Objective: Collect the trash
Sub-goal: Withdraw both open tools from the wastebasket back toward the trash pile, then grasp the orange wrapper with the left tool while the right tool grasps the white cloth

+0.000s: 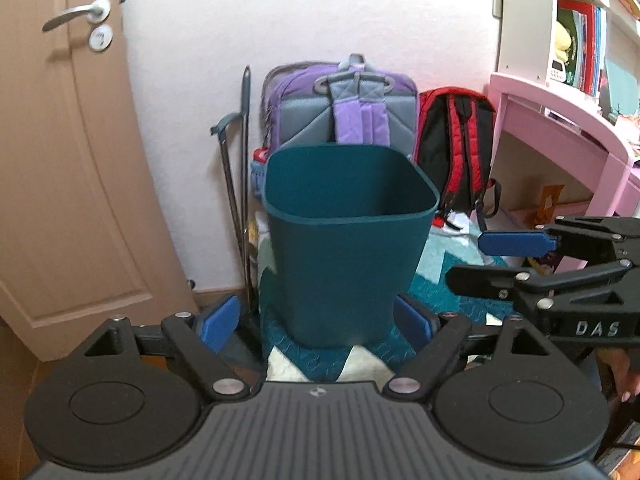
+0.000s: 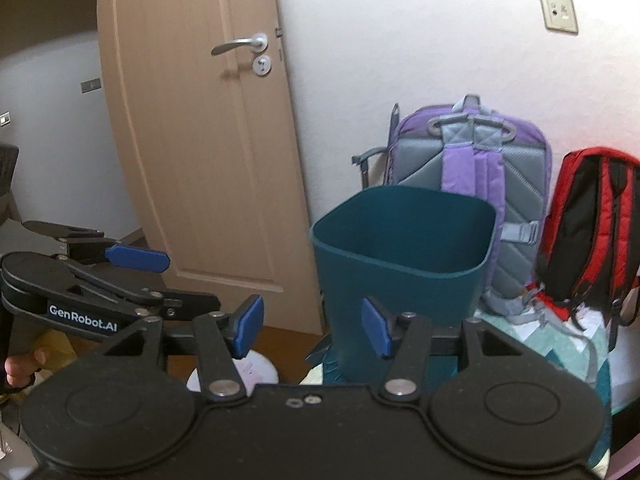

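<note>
— Teal plastic, square-mouthed and upright: that wastebasket (image 1: 348, 240) stands straight ahead of the left gripper (image 1: 316, 326) on a teal patterned rug (image 1: 436, 284), its base seen between the two blue pads (image 1: 219, 322).

— Gripping it?

— No. The jaws stand wide with nothing held; the pads look clear of the bin's walls. The right gripper (image 1: 476, 258) reaches in from the right edge, also apart and empty.

— And from the right wrist?

— Same bin (image 2: 404, 264), but ahead and off to the right of the right gripper (image 2: 314, 330), whose jaws are open on nothing. The left gripper (image 2: 192, 282) sits at the left, in front of the beige wooden door (image 2: 192, 152).

— Any trash?

— None I can pick out. I judge the left hand is better lined up with the bin.
</note>
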Motion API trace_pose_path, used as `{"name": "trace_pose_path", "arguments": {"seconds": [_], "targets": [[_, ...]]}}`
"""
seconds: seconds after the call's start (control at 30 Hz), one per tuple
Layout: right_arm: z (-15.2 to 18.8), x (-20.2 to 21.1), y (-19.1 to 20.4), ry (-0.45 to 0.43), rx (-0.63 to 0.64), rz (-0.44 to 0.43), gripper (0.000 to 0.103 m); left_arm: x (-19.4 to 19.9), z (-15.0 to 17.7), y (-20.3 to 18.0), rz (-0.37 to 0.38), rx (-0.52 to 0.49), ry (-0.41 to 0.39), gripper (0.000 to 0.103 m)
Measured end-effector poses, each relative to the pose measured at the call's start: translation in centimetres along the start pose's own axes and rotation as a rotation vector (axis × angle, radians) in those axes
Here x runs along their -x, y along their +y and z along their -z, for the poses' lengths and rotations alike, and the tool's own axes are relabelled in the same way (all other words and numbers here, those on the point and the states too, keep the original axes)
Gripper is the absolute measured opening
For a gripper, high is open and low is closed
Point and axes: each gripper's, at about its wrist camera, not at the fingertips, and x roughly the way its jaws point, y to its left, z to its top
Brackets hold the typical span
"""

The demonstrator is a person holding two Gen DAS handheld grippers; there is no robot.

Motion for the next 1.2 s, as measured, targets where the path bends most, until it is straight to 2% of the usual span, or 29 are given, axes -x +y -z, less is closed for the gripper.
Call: {"name": "trace_pose_path", "arguments": {"seconds": [0.1, 0.3, 0.5, 0.6, 0.7, 0.77, 0.87, 1.0, 1.2], "targets": [[1.3, -1.0, 0.6, 0.02, 0.008, -0.016, 0.055, -0.4, 1.9, 1.5, 0.007, 0.028, 0.02, 0.085], [4.8, -4.1, 1.8, 0.049, 0.035, -0.033, 0.056, -2.4, 6.2, 5.0, -0.004, 0.076, 0.058, 0.097], [9.4, -9.4, 2.6, 0.149, 0.018, -0.08, 0.057, -5.5, 10.7, 9.5, -0.026, 0.144, 0.054, 0.101], [12.1, -12.7, 2.7, 0.224, 0.0, -0.087, 0.057, -7.9, 13.2, 12.0, -0.045, 0.166, 0.081, 0.101], [14.9, -15.9, 2.5, 0.319, -0.032, -0.104, 0.057, -10.7, 16.0, 14.2, -0.056, 0.193, 0.136, 0.101], [16.9, -18.1, 2.3, 0.376, -0.045, -0.092, 0.057, -12.8, 18.3, 15.8, -0.05, 0.217, 0.184, 0.101], [19.8, -20.9, 2.1, 0.454, -0.031, -0.082, 0.057, -15.8, 21.7, 17.3, -0.079, 0.216, 0.25, 0.101], [24.3, -23.7, 2.0, 0.549, -0.007, -0.075, 0.057, -19.4, 26.3, 18.4, -0.092, 0.196, 0.335, 0.101], [30.0, -28.0, 2.1, 0.687, -0.008, -0.094, 0.057, -24.9, 33.4, 18.5, -0.055, 0.176, 0.495, 0.101]]}}
